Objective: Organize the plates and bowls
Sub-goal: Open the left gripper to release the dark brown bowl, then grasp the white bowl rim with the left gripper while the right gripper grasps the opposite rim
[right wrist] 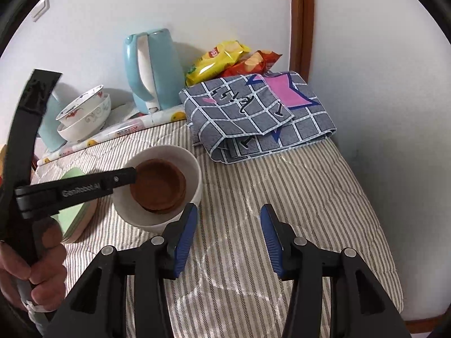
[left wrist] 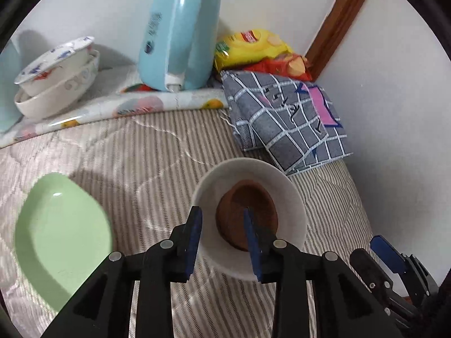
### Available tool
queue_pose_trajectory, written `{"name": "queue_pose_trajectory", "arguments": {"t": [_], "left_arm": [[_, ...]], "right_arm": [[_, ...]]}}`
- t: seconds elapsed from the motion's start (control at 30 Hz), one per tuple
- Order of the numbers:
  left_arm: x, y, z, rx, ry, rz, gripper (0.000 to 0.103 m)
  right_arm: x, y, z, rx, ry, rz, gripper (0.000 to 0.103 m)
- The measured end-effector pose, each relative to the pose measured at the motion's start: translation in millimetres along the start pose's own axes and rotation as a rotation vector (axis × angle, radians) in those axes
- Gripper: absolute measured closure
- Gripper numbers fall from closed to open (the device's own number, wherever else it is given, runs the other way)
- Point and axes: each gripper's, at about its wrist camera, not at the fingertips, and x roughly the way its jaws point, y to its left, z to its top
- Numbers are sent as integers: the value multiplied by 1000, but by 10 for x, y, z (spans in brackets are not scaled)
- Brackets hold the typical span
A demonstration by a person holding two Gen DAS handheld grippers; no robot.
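Observation:
A white bowl sits on the striped bed cover with brown bowls nested inside it. My left gripper hovers over the bowl's near left rim. One finger is outside the wall and the other is above the brown bowls; the pads stand apart and press on nothing. My right gripper is open over bare cover to the right of the bowl, with nothing between its fingers. A green plate tops a small stack on the left.
Two patterned bowls are stacked on a fruit-print mat at the back left. A blue kettle, snack bags and a folded checked cloth line the wall. A hand grips the left tool.

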Motion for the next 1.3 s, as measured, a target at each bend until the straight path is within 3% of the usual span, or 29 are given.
{"name": "queue_pose_trajectory", "arguments": {"t": [0.23, 0.5, 0.97, 1.3], "left_arm": [[-205, 229, -87, -66, -4, 54, 74], [-287, 331, -239, -101, 0, 64, 74], [-30, 280, -169, -104, 6, 44, 74], [328, 259, -110, -94, 71, 49, 74]], "right_arm": [[-47, 87, 25, -27, -1, 30, 55], [19, 133, 87, -46, 13, 7, 55], [513, 149, 201, -48, 88, 52, 55], [866, 159, 260, -36, 148, 55, 57]]}}
